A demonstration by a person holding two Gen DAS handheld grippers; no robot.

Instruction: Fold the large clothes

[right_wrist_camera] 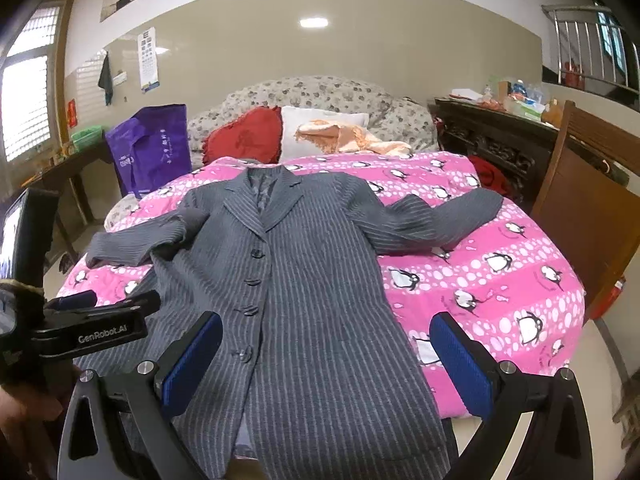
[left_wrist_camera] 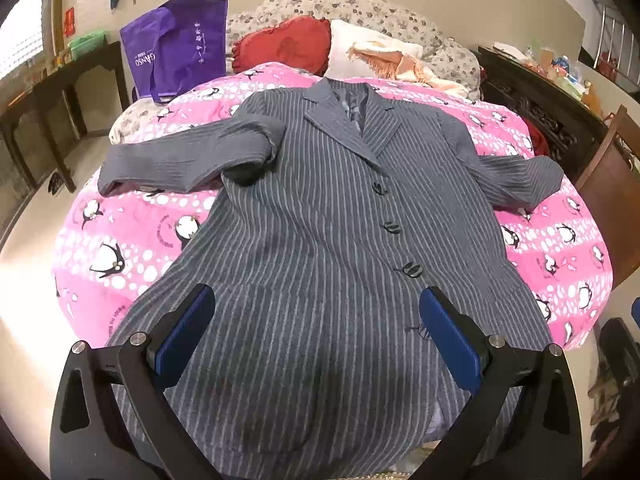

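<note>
- Two views, left wrist first: coat spread face up on bed, collar toward pillows, hem hanging over near edge, sleeves out sideways, probably laid flat for folding.
- Left gripper poised above hem, jaws spread wide, gripping nothing.
- Bag standing at far left corner, well apart from coat.
- Right wrist: right gripper over hem's right part, jaws likewise wide apart, empty.
- Bare quilt along right edge, room for folding a sleeve inward; chair close beside that edge, limiting swing.
</note>
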